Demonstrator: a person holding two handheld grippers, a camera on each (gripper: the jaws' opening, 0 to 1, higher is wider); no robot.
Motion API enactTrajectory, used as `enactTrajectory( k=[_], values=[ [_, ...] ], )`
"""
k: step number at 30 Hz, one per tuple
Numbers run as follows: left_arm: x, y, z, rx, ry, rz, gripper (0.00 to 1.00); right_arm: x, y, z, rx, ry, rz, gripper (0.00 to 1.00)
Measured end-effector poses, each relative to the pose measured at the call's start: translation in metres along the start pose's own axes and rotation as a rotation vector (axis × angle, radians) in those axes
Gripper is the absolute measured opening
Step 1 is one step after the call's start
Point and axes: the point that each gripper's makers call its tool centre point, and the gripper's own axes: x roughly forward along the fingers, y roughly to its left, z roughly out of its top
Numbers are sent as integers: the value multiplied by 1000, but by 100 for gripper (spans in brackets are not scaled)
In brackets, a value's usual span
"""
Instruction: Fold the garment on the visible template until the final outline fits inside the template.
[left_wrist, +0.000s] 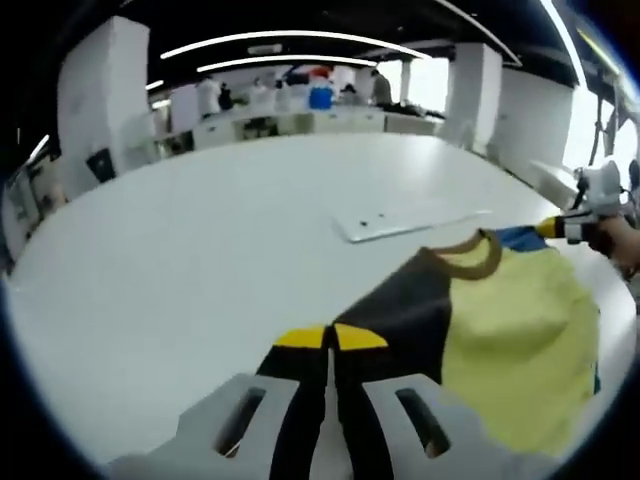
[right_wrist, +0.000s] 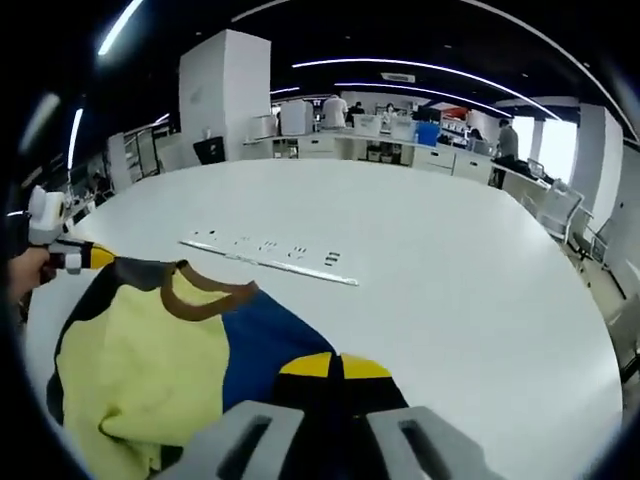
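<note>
The garment (left_wrist: 520, 330) has a pale yellow body, a brown collar (left_wrist: 470, 255), one black sleeve and one blue sleeve. It stretches between my two grippers over the white table (left_wrist: 200, 250). My left gripper (left_wrist: 330, 338) is shut on the black sleeve; from the right gripper view it appears at the far left (right_wrist: 88, 257), held by a hand. My right gripper (right_wrist: 335, 367) is shut on the blue sleeve side of the garment (right_wrist: 150, 350) and appears at the right edge (left_wrist: 560, 228). The template (left_wrist: 400, 222) is a thin flat sheet (right_wrist: 270, 260) just beyond the collar.
The large white table curves away, with its edge (right_wrist: 590, 330) near on the right. Beyond it stand counters (left_wrist: 300, 122), a blue container (left_wrist: 320, 95), white pillars (right_wrist: 225, 90) and several people. An office chair (right_wrist: 555, 210) stands by the far side.
</note>
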Motion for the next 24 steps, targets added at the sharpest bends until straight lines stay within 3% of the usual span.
enactTrajectory(
  k=[6, 8, 12, 14, 18, 24],
  values=[
    [7, 3, -1, 14, -2, -9, 0, 1, 1, -4, 7, -2, -16, 0],
    [5, 10, -2, 3, 5, 39, 0, 1, -2, -7, 1, 5, -28, 0],
    [-2, 11, 15, 15, -68, 35, 16, -2, -5, -8, 26, 12, -26, 15],
    [-6, 9, 22, 6, -90, 24, 19, -7, -4, -5, 32, 11, -29, 25],
    [-24, -1, 32, 10, -130, 9, 35, -17, 13, 6, 63, -30, 49, 47],
    [-44, -14, 39, 25, -185, -16, 50, -38, 29, 13, 50, -35, 94, 61]
  ],
)
